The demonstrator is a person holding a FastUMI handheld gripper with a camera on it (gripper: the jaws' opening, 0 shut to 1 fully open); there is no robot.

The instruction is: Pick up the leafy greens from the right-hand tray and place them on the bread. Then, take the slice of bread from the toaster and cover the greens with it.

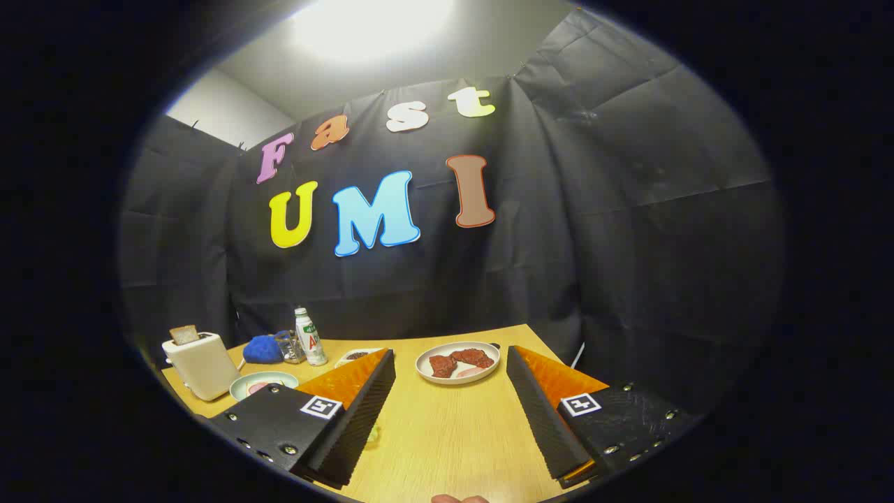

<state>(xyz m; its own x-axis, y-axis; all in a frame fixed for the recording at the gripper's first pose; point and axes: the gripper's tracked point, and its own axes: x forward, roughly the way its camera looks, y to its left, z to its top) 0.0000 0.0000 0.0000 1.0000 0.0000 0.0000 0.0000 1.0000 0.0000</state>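
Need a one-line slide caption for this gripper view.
Open tongs hover over the wooden table, plate of meat just ahead, toaster holding bread slice beyond the left finger.

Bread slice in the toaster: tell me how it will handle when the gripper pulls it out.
The bread slice stands upright in the white toaster, so it is probably stiff. It looks thin and light, and may crumble under a hard squeeze. The gripper is open and well short of it.

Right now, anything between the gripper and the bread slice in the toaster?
Nothing tall. The gripper is open and holds nothing; the bread slice sticks up from the toaster, off beyond the left finger. Only a low pale-green plate lies between, beside the toaster.
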